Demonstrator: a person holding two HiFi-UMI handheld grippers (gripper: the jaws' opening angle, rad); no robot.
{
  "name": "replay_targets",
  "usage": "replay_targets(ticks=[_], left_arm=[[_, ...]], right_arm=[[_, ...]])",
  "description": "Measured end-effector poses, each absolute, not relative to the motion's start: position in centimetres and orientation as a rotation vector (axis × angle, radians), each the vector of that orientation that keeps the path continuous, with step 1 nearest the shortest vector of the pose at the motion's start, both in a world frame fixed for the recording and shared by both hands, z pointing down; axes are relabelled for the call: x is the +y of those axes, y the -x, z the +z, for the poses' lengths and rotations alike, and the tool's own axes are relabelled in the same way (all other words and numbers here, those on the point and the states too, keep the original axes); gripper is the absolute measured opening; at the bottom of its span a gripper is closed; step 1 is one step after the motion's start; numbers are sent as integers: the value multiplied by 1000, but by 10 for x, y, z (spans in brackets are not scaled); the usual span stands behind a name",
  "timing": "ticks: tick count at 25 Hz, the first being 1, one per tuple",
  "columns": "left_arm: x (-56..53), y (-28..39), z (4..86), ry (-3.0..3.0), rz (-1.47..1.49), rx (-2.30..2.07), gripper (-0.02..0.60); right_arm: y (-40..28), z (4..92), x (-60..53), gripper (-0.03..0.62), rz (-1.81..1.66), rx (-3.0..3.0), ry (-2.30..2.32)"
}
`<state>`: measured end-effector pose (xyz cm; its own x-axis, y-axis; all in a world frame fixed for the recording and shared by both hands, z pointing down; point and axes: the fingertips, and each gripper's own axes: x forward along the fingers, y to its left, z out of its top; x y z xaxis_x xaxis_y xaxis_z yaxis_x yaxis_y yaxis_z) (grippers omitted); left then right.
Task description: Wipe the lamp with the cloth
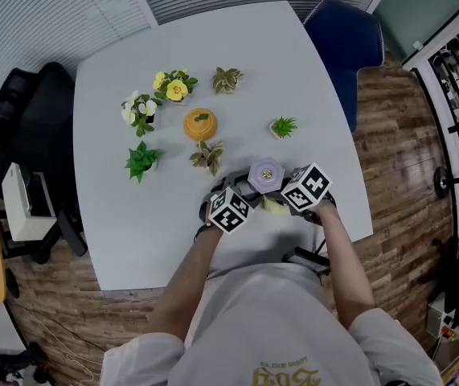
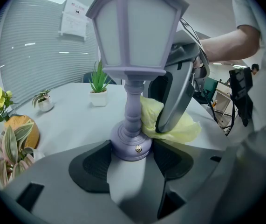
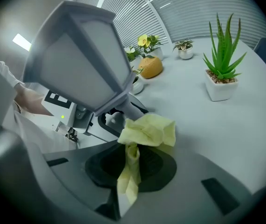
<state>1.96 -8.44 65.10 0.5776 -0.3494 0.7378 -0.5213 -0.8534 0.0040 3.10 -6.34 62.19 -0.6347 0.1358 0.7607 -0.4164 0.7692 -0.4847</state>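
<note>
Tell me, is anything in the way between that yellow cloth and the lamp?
Nothing visible. The right gripper pinches the yellow cloth, which already lies against the lamp at its stem, just above the base. The left gripper clamps that base, clear of the cloth.

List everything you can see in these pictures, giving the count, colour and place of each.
table: one, pale grey, centre of the head view.
lamp: one, lilac, near the table's front edge.
cloth: one, yellow, beside the lamp's stem.
potted plants: six, green, some with white or yellow flowers, spread over the table.
round object: one, orange, among the plants.
blue chair: one, at the far right corner.
black chair: one, left of the table.
left hand-held gripper: grey, shut on the lamp's base.
right hand-held gripper: grey, shut on the cloth.
</note>
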Motion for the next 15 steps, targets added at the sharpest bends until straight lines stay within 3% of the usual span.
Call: replay_targets(ticks=[15], left_arm=[[-84,-19,651,-2587,1139,-724,285]], right_arm=[[-31,624,-59,54,851,-2116,-189]])
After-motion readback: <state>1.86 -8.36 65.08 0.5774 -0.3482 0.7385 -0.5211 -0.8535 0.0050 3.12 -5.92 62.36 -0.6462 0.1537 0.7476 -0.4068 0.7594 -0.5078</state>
